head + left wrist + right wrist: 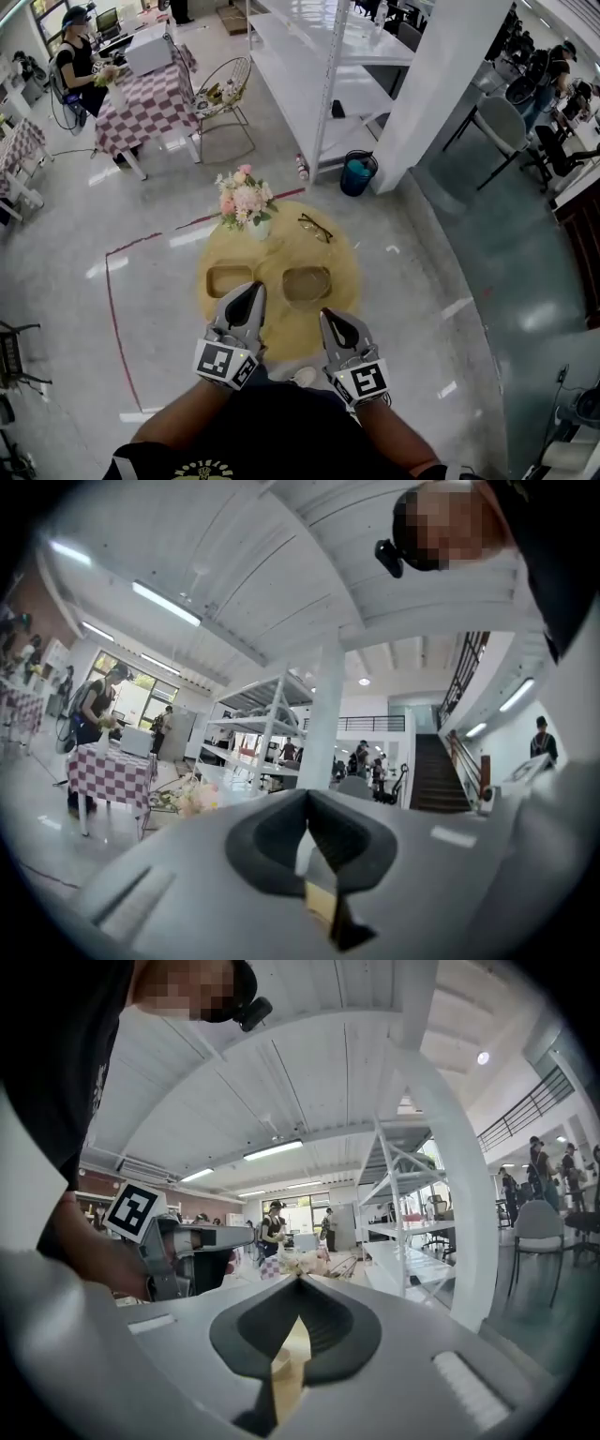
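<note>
Our left tongs (251,289) and right tongs (330,317) are both pinched tip to tip, nothing in them, over the near edge of the round bench (281,248). Left tips reach the left dish (225,278), and the right dish (307,282) lies just ahead of the right tips. The flower vase (246,204) and glasses (315,227) sit at the far edge, with floor (412,281) all round the bench.

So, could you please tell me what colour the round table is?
Mustard yellow; the head view shows the round table best.

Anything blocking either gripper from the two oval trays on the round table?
Nothing visible. The left gripper and right gripper, both shut, hover by the two shallow oval yellow trays; the pink flower bouquet and black eyeglasses lie beyond them.
</note>
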A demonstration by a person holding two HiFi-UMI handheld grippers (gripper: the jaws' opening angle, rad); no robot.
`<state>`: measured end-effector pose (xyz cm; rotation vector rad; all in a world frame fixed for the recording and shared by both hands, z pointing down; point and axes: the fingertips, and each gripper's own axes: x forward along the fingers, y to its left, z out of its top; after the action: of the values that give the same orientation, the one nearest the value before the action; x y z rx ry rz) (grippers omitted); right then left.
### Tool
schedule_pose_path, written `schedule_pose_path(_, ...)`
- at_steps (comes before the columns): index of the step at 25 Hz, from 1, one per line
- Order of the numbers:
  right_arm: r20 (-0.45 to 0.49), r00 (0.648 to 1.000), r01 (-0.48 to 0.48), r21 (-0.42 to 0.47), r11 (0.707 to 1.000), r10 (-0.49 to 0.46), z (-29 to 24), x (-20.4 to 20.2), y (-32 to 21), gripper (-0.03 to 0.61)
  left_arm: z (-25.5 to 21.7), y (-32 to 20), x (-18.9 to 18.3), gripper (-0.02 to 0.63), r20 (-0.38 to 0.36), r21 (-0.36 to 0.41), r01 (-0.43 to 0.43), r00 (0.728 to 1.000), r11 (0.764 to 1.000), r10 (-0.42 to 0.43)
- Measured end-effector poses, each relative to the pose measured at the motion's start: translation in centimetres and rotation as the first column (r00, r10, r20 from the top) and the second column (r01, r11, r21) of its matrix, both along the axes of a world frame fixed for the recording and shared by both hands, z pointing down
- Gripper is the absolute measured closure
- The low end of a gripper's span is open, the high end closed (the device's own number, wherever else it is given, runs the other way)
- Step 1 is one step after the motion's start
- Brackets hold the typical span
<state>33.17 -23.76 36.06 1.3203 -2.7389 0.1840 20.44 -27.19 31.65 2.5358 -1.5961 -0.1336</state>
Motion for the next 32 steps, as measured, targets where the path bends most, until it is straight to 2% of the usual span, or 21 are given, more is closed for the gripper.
schedule_pose_path(5,0.027,0.998,0.049,-0.035,0.998,-0.048,0.6,-1.2,0.7,0.578,-0.1,0.8,0.9,0.614,0.038,0.006,-0.035,0.999,0.999,0.035)
schedule_pose_path(12,0.035,0.998,0.06,-0.043,0.997,-0.059,-0.2,-3.3,1.0,0.578,-0.5,2.0,-1.4,0.613,0.058,0.008,-0.072,0.996,0.997,0.071)
schedule_pose_path(16,-0.016,1.0,0.0,-0.017,1.0,0.0,-0.9,-3.8,-0.3,0.578,-0.3,1.9,-2.2,0.612,0.074,0.015,-0.142,0.987,0.99,0.141)
schedule_pose_path(18,-0.015,0.999,-0.051,-0.027,0.998,0.051,-0.6,-4.1,-0.9,0.578,0.7,1.8,-3.3,0.612,0.109,-0.001,-0.171,0.979,0.985,0.17)
schedule_pose_path(21,-0.012,0.993,-0.121,-0.067,0.99,0.12,0.6,-5.4,-1.3,0.578,2.6,1.3,-5.9,0.612,0.161,-0.047,-0.167,0.972,0.985,0.173)
schedule_pose_path(25,-0.062,0.985,-0.166,-0.066,0.984,0.162,1.6,-8.1,-1.6,0.578,3.4,-0.5,-9.4,0.612,0.138,-0.079,-0.156,0.976,0.984,0.166)
schedule_pose_path(28,-0.094,0.975,-0.207,-0.043,0.977,0.202,1.8,-9.6,-1.7,0.578,4.0,-1.2,-10.3,0.612,0.118,-0.063,-0.209,0.97,0.976,0.215)
schedule_pose_path(32,-0.127,0.967,-0.227,-0.042,0.973,0.221,1.7,-11.5,-1.8,0.579,4.9,-1.9,-11.2,0.612,0.102,-0.094,-0.265,0.956,0.96,0.274)
